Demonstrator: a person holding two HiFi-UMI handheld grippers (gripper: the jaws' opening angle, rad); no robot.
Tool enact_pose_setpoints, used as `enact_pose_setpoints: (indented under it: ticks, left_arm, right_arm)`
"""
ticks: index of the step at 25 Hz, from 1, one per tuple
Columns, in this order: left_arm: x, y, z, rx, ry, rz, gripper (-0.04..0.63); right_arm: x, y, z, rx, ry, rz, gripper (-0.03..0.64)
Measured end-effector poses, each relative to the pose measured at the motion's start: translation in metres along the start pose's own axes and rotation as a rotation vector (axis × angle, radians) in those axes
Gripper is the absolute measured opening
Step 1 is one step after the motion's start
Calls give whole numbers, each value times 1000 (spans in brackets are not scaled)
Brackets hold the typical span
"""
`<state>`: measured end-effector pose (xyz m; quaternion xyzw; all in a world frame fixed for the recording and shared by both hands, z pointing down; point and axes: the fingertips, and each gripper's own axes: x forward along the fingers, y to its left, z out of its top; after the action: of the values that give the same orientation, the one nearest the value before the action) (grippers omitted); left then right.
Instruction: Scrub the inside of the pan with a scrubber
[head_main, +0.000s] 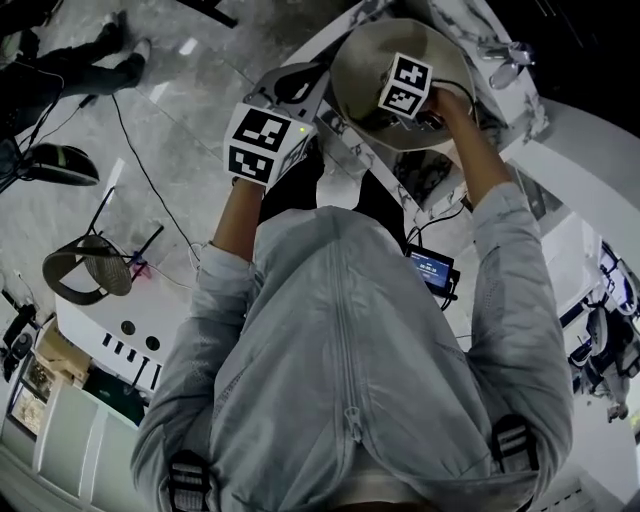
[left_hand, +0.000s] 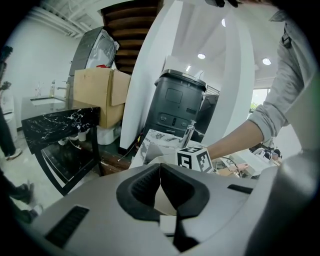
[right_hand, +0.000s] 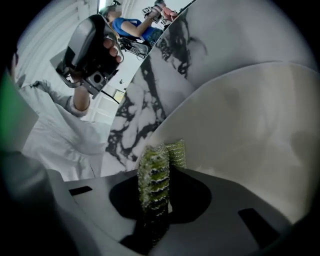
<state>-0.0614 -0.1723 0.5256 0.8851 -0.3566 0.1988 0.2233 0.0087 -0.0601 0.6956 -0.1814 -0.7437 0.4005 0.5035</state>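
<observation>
Right gripper view: scrubber (right_hand: 154, 175) in right claw (right_hand: 156, 172), against pan (right_hand: 245, 130) interior.

Both my arms reach toward the far side, with the sleeves pushed up off my forearms. My left tool (left_hand: 160, 170) sits nearer and to the left, its jaws closed on the edge of the pan (head_main: 362, 68). My right tool (right_hand: 157, 175) is farther out on the right and tilted down, its jaws pinched on the scrubber (right_hand: 153, 167).
</observation>
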Motion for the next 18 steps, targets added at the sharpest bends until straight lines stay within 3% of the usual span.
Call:
enact_pose_setpoints:
  ticks: [3, 9, 13, 15, 18]
  left_arm:
    - [1, -6, 4, 15, -3, -14, 23]
    - [-3, -17, 9, 37, -6, -20, 23]
    - [-10, -22, 11, 40, -17, -23, 23]
    - [-14, -23, 13, 43, -25, -24, 23]
    - [-21, -27, 16, 52, -39, -28, 23]
  right_arm:
    - [-5, 13, -12, 23, 21, 69, 83]
    - [-16, 37, -38, 29, 172, 150, 83]
    - [-28, 53, -45, 47, 173, 201, 83]
    - [-36, 57, -43, 40, 138, 185, 83]
    - [-57, 60, -39, -1, 46, 83, 83]
